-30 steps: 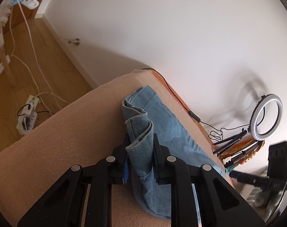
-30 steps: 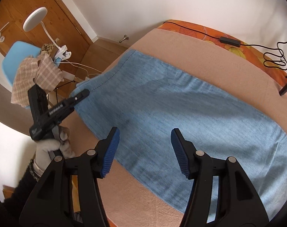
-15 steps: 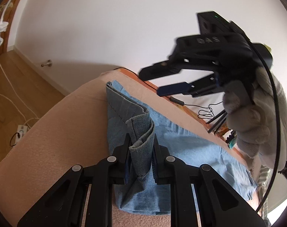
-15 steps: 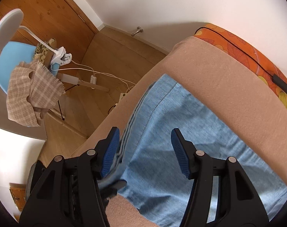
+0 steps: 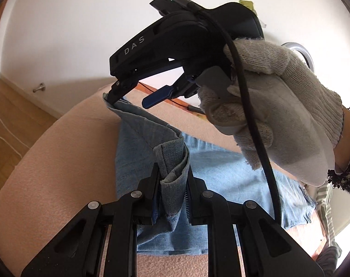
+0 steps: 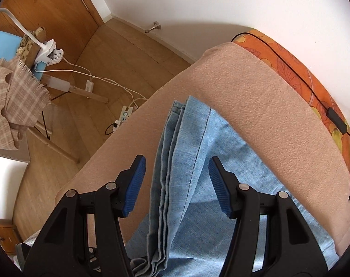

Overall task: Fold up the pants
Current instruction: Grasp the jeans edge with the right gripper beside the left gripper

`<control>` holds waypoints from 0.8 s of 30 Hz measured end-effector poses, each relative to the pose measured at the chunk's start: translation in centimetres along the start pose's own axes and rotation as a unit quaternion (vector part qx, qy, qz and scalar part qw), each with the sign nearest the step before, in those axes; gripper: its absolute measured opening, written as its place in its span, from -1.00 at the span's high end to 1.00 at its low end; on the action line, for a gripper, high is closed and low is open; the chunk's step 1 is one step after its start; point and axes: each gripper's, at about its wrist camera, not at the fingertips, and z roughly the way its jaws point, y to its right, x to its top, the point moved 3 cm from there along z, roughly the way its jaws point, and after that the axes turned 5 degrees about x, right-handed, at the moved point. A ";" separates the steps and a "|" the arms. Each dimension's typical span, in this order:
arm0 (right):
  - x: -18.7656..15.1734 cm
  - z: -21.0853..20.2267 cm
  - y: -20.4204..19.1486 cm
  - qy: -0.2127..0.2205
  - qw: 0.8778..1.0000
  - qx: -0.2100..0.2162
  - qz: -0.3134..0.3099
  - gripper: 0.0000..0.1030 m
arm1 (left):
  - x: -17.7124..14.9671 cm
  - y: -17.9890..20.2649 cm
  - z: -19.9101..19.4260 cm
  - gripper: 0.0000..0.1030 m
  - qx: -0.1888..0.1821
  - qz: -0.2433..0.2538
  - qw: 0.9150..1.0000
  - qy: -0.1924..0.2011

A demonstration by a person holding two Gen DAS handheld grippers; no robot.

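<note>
Both views are bright with soft daylight, the white wall (image 5: 71, 34) close to washed out. Soft shadows lie on the pants (image 5: 221, 168) and at the wall's foot. Fisheye bending curves the floor (image 6: 59, 161) (dark vignette in all 4 corners). Focus is sharp, without motion blur.

A bed (image 6: 278, 106) under a peach blanket (image 6: 255, 87) carries light-blue pants (image 6: 198, 161), lying lengthwise toward its far corner. Along the wall-side edge, a black cable (image 6: 297, 73) lies on an orange patterned sheet (image 6: 290, 57).
</note>
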 end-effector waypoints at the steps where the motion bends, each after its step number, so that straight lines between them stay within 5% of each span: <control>1: 0.0 0.2 0.1 -0.006 1.000 -0.001 0.002 -0.16 | 0.0 0.2 0.0 0.70 0.001 0.004 1.000 -0.001; 6: -0.3 0.5 -1.0 -0.022 0.999 -0.004 -0.028 -0.16 | -0.3 0.6 0.0 0.70 0.003 0.009 1.000 0.001; 16: -0.8 3.1 -2.7 -0.063 0.985 -0.120 -0.111 -0.16 | -0.5 1.3 -0.1 0.70 0.003 0.014 1.000 -0.001; 19: -0.8 2.6 -2.0 -0.048 0.986 -0.120 -0.105 -0.14 | -0.3 1.3 -0.2 0.70 0.004 0.011 1.000 0.000; 20: -0.7 2.4 -1.6 -0.044 0.988 -0.114 -0.099 0.09 | -0.2 1.3 -0.3 0.70 0.004 0.009 1.000 0.000; 21: -0.7 2.2 -1.3 -0.042 0.989 -0.109 -0.092 0.53 | -0.2 1.2 -0.4 0.70 0.004 0.008 1.000 0.001; 24: -0.7 0.7 0.0 -0.023 0.995 -0.078 -0.056 0.83 | 0.1 1.2 -1.0 0.71 0.006 0.005 1.000 0.006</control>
